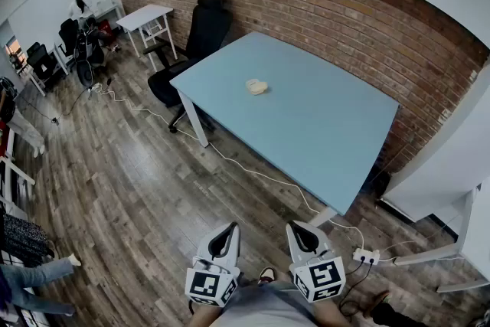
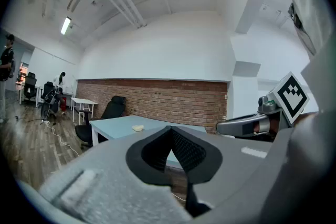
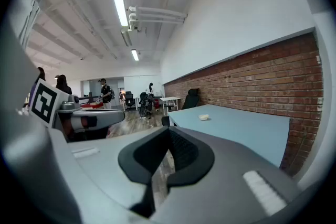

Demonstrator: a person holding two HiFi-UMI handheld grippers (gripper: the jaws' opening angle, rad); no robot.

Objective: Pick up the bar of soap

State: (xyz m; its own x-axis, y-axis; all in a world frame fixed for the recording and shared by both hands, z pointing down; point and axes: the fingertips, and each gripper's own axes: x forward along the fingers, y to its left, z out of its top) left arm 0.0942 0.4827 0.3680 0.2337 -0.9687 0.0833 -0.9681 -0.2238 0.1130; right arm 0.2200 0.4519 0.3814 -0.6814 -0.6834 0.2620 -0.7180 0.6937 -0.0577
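Note:
A pale cream bar of soap (image 1: 256, 86) lies on the light blue table (image 1: 321, 126), toward its far left part; it also shows small in the left gripper view as the soap (image 2: 138, 127) and in the right gripper view as the soap (image 3: 203, 117). My left gripper (image 1: 225, 230) and right gripper (image 1: 295, 229) hang side by side at the bottom of the head view, well short of the table, over the wooden floor. Both are shut with nothing between their jaws.
A black office chair (image 1: 200, 38) stands at the table's far left end. A brick wall (image 1: 367, 27) runs behind the table. A white cable and power strip (image 1: 366, 255) lie on the floor near the table's near corner. A small white table (image 1: 145, 19) and people stand at the far left.

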